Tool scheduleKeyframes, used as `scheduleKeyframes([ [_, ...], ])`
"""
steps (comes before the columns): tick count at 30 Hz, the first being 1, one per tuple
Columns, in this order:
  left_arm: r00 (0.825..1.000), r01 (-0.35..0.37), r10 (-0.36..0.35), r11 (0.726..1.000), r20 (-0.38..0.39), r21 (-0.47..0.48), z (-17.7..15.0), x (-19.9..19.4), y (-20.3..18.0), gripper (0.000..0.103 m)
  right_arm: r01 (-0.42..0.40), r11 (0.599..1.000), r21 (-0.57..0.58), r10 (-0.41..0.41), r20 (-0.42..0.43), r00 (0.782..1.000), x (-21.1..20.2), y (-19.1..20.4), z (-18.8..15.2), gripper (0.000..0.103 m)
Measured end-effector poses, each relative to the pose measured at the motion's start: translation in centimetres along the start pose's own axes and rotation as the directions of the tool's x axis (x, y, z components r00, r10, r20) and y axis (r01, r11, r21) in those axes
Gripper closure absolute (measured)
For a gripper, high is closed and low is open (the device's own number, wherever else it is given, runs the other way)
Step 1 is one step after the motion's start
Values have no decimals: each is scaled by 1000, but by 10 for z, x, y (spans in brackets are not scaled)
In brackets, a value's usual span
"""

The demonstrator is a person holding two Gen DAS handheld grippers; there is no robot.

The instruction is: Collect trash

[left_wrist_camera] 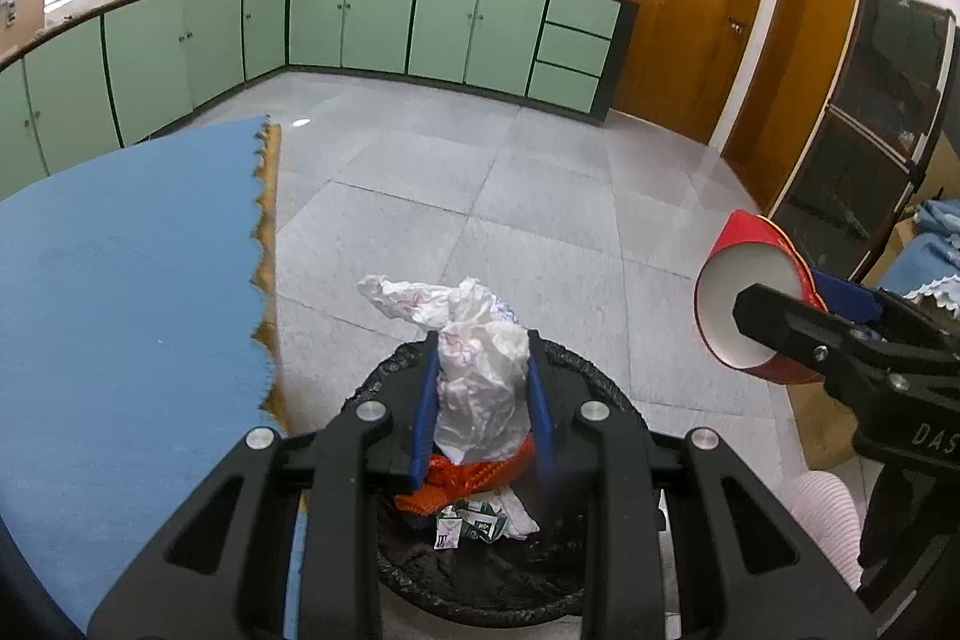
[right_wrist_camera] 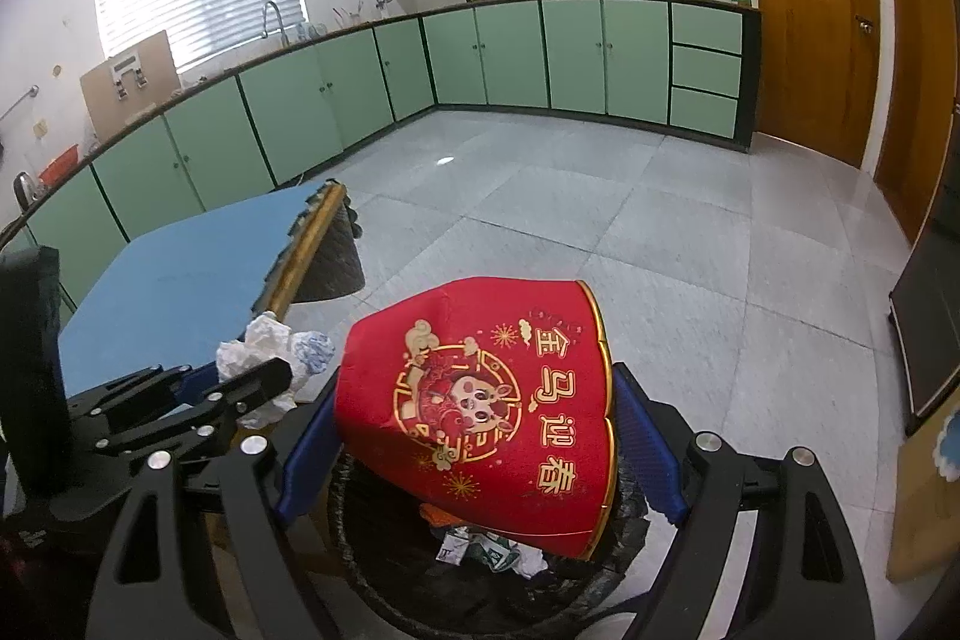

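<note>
Left gripper [left_wrist_camera: 480, 388] clamps a crumpled white bag [left_wrist_camera: 474, 376], right gripper [right_wrist_camera: 474, 430] a red paper cup [right_wrist_camera: 480, 412] whose print only its camera shows, above the bin [left_wrist_camera: 384, 562], blue bench [left_wrist_camera: 120, 292] left

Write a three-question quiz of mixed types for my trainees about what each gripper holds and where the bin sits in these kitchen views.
1. True or false: the left gripper grips a crumpled white plastic bag.
2. What does the right gripper hold? A) red paper cup with gold print B) green bottle C) blue cloth
3. Fill in: both items are above the black-lined round ____.

Key: 1 true; 2 A; 3 trash bin.
</note>
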State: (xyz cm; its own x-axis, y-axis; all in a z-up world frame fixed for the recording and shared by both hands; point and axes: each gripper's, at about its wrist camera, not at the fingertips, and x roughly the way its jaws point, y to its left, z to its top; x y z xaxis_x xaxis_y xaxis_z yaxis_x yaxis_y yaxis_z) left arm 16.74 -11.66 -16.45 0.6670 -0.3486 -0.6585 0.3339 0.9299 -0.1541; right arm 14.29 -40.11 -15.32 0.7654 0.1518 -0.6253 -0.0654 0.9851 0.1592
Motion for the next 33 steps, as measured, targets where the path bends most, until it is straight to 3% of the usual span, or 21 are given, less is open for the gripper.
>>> scheduleKeyframes([
  [5,1000,2,-2,1000,-18,5,-1,11,-5,74,-2,1000,17,3,-19,1000,14,-11,-5,21],
  [10,1000,11,-11,1000,-17,-8,6,14,-6,50,-16,998,55,19,-62,998,34,-21,-10,12],
  [14,1000,11,-11,1000,-2,-20,9,10,-2,43,-5,996,89,11,-65,998,36,-29,-12,9],
  [22,999,-11,14,999,48,-50,19,-18,14,26,14,992,123,-10,-29,1000,14,-34,-6,6],
  [33,993,-70,75,996,92,-57,27,-74,28,14,-39,993,107,38,8,999,-34,-6,5,6],
])
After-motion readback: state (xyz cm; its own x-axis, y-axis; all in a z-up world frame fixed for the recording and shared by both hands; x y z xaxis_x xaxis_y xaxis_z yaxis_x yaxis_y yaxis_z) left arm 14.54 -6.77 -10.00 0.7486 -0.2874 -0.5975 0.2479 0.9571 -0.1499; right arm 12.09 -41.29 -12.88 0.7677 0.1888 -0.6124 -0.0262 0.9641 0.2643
